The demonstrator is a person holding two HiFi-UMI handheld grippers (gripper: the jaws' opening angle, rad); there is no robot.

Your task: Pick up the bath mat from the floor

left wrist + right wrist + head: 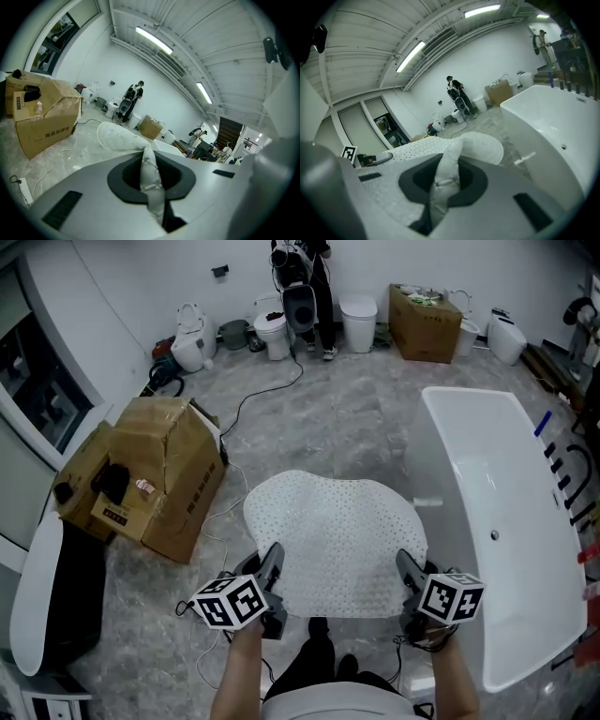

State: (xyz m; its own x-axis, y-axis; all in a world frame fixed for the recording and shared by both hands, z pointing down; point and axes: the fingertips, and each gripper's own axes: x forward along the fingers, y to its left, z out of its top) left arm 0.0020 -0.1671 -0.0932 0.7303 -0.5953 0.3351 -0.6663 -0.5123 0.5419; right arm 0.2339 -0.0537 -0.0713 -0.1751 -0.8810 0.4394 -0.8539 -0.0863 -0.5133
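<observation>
Closest in, the person's two forearms reached forward, each hand holding a gripper topped by its marker cube. The left gripper [271, 570] had its jaws pressed together on the near left edge of the bath mat [333, 540], and in the left gripper view a folded ridge of the white, dimpled mat ran straight through the closed jaws of that gripper [149, 174]. The right gripper [410, 576] was likewise clamped on the mat's near right edge; its own view showed the material bunched between the jaws of the gripper [443, 180]. The mat spread away from both grippers over the grey marbled floor [319, 418], its far edge rounded; whether that edge touched the floor could not be told. A white bathtub [448, 451] stood just to the right of the mat, and a dented cardboard box [159, 474] lay to the left. A black cable [251, 401] trailed across the floor towards toilets [273, 334] lined up at the far wall.
</observation>
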